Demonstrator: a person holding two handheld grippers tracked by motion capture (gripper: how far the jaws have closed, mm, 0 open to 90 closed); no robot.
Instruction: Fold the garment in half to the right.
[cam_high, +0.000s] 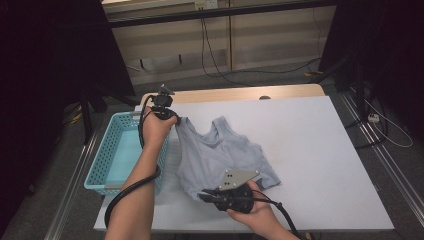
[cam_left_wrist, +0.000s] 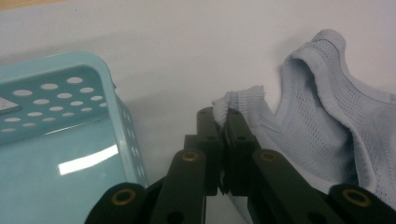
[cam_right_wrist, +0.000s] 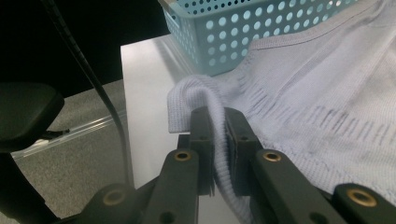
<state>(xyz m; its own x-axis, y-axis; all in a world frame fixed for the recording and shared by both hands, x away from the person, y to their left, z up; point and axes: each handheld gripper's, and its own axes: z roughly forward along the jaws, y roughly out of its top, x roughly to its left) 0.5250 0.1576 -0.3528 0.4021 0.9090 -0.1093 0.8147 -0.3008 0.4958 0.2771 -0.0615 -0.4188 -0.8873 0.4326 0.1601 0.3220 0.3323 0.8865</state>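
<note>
A pale blue sleeveless knit top (cam_high: 220, 155) lies on the white table cover (cam_high: 310, 150), partly lifted at two corners. My left gripper (cam_high: 170, 116) pinches the top's left shoulder strap (cam_left_wrist: 233, 100) beside the basket; the jaws stand closed with the ribbed edge caught between them, as the left gripper view (cam_left_wrist: 220, 116) shows. Near the table's front edge my right gripper (cam_high: 204, 194) is shut on the ribbed hem (cam_right_wrist: 201, 93), which folds over the jaws in the right gripper view (cam_right_wrist: 215, 122).
A light blue perforated plastic basket (cam_high: 107, 150) stands at the table's left edge, close against the top (cam_right_wrist: 219, 28). The white cover stretches to the right. Cables trail on the floor behind the table.
</note>
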